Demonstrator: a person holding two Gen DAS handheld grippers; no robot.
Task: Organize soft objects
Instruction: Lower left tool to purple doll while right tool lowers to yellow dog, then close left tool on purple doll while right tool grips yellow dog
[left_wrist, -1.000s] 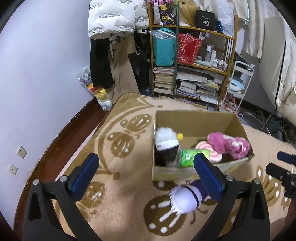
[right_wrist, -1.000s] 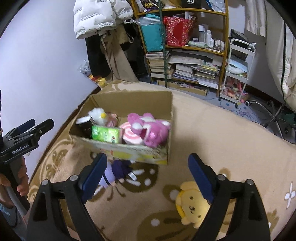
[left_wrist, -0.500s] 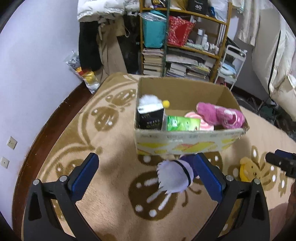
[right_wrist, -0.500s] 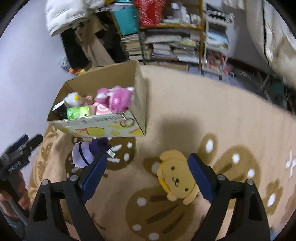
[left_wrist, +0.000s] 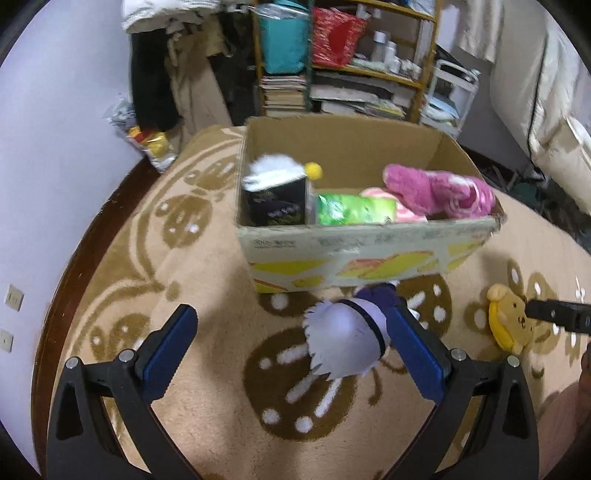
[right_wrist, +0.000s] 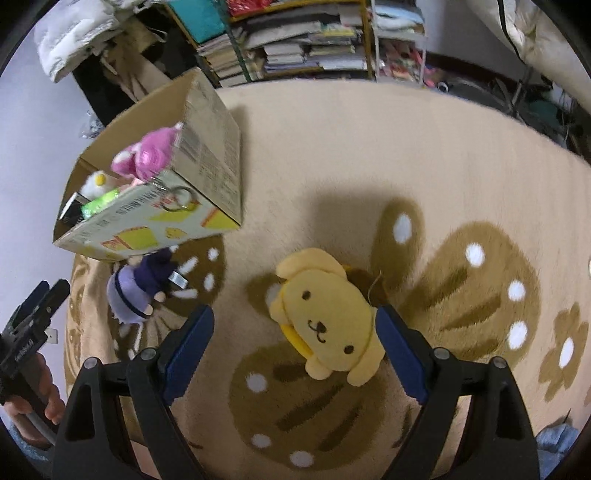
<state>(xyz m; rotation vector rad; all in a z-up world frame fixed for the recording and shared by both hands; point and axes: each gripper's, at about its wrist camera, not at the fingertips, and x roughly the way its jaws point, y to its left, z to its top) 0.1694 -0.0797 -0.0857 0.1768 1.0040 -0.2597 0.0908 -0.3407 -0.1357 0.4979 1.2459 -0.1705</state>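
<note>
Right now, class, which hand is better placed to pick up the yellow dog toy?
Right. The yellow dog toy lies on the rug between the right gripper's open jaws; the left gripper straddles the purple doll.

Each black gripper (right_wrist: 295, 339) carries 2 blue pads (right_wrist: 190, 341) and silver screws.
</note>
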